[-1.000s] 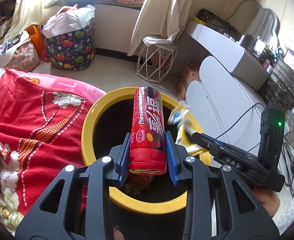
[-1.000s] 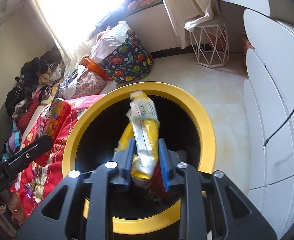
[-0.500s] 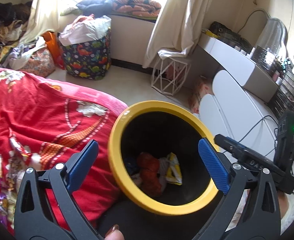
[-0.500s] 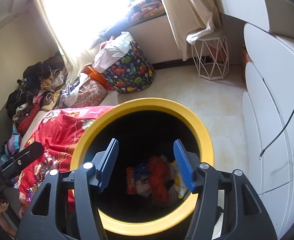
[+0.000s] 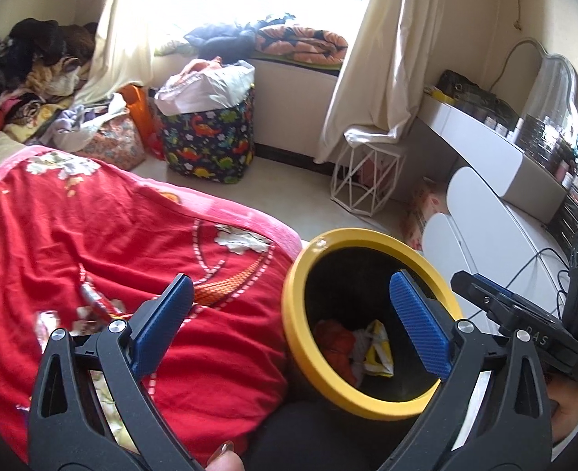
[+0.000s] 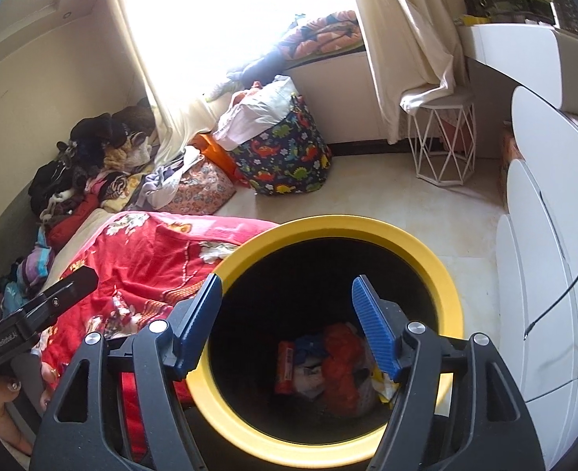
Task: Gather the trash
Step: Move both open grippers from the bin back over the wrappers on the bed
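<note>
The left gripper (image 5: 293,314) has its fingers spread wide and holds nothing, above the red blanket (image 5: 92,243) and the yellow-rimmed bin (image 5: 361,406). The right gripper (image 6: 287,320) is also spread and bare over the bin's mouth. The trash (image 6: 328,369) lies at the bin's bottom.

Glossy yellow plastic bin rim (image 6: 442,274); soft red cloth blanket (image 5: 92,243).

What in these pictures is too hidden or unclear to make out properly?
- Trash at the bottom of the bin: right wrist view, dark and crumpled, printing unreadable.
- Wrappers on the red blanket: left wrist view, partly behind the left gripper.
- Bin's outer wall: hidden below its rim in both views.
</note>
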`<action>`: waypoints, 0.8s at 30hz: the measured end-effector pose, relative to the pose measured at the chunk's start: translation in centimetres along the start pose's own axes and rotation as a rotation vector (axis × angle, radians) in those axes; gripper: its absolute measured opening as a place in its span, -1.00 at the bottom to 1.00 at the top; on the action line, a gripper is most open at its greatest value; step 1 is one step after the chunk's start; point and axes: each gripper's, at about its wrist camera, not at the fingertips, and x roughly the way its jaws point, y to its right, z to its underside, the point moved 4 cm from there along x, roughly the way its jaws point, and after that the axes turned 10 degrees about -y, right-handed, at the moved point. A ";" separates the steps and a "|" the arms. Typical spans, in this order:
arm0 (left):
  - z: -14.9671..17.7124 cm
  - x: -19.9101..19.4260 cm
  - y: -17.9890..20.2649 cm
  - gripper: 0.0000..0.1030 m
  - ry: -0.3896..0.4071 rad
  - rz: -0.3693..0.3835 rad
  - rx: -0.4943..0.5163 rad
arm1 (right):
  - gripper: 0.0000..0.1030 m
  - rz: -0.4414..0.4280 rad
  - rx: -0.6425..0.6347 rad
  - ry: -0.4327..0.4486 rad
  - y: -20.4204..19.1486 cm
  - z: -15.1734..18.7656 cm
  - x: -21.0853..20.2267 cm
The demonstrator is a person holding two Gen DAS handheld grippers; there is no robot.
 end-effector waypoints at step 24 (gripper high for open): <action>0.8 -4.4 -9.4 0.78 0.068 -0.101 -0.143 | 0.30 -0.117 -0.210 -0.066 -10.9 0.4 2.6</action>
